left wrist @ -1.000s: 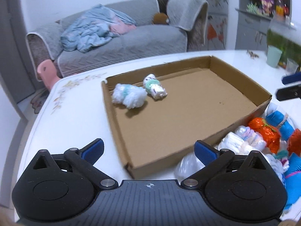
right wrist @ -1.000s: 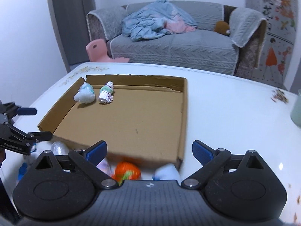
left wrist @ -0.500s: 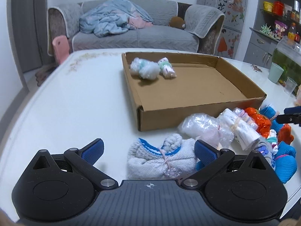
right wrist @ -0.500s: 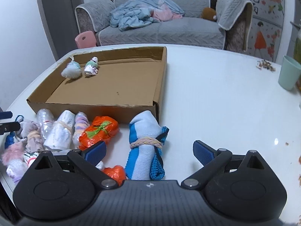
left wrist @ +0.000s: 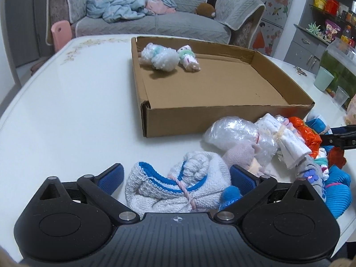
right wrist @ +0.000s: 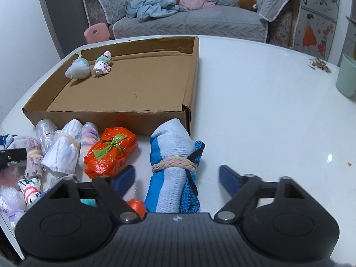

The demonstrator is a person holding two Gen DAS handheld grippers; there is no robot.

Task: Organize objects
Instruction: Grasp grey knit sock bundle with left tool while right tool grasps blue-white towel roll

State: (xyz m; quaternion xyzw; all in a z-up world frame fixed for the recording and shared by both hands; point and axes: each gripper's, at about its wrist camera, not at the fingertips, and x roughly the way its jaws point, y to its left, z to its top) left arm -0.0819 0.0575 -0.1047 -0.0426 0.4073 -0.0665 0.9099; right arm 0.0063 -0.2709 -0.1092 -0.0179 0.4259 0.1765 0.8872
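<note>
A shallow cardboard tray (left wrist: 222, 120) (right wrist: 111, 118) lies on the white table, with a fluffy white bundle (left wrist: 160, 57) and a small green-white bundle (left wrist: 188, 59) in its far corner. Several tied bundles are piled in front of it, among them an orange one (right wrist: 111, 153). My left gripper (left wrist: 176, 178) is open astride a white-and-blue knitted bundle (left wrist: 178, 189). My right gripper (right wrist: 176, 176) has its jaws closing around a blue and pale-blue rolled bundle (right wrist: 173, 162). The pads stand apart from that roll on both sides.
A mint cup (right wrist: 347, 77) and a clear cup (left wrist: 341, 96) stand at the table's right side, with crumbs (right wrist: 320, 63) near them. A grey sofa (left wrist: 155, 22) and a pink chair (left wrist: 60, 31) sit beyond the far edge. The near table edge is close behind the pile.
Both grippers have dropped from over the tray to the pile in front of it. The right jaws have narrowed around the blue roll. The left jaws keep their width.
</note>
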